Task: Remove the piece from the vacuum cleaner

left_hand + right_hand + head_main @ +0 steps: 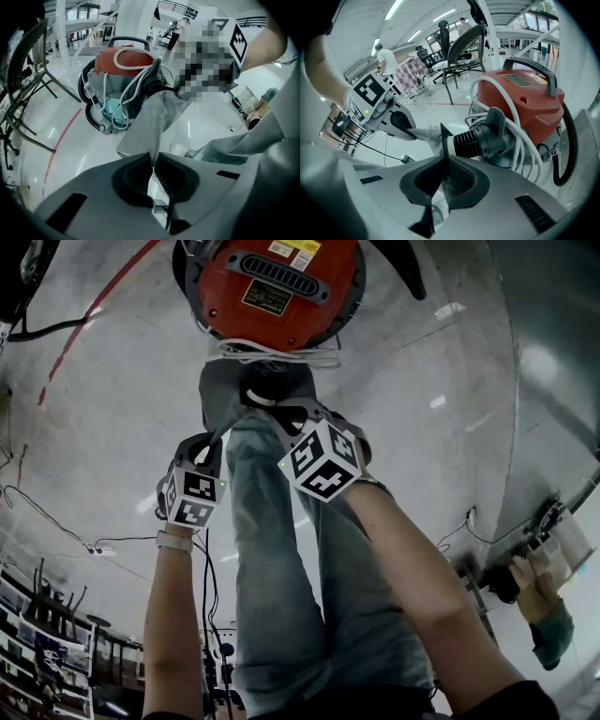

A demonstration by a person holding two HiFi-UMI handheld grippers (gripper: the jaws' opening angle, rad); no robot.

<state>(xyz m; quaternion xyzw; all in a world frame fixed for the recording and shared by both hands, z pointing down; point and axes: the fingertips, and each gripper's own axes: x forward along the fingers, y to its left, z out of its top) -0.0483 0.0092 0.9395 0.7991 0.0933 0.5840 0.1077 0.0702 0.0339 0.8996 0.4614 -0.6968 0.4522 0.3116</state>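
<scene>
- Left gripper (153,164): I read its jaws as clenched on a pinched fold of the grey cloth bag (157,117). The fabric runs straight up from the pads towards the machine.
- Right gripper (442,161): jaws clenched too, grasping the same bag at its other end. Crumpled cloth sits between the pads, and a black flap stands up just above them.
- From the right gripper view, the bag stretches across between the two grippers. The left gripper holds its far end.
- The bag's mouth sits at the black ribbed connector (480,138), which is just beyond the right jaws. I cannot tell whether the bag is seated on it or already free.
- Head view: both grippers are held out in front of the person's legs (281,596). The bag hangs between the grippers and the machine.
- Vacuum cleaner (525,98): red body with a black handle on top, standing on the pale floor (70,154) directly behind the connector.
- A white cable (513,136) is looped around the vacuum cleaner's body.
- A red line (63,136) is painted on the floor beside the vacuum cleaner.
- Further back is a black chair (464,47).
</scene>
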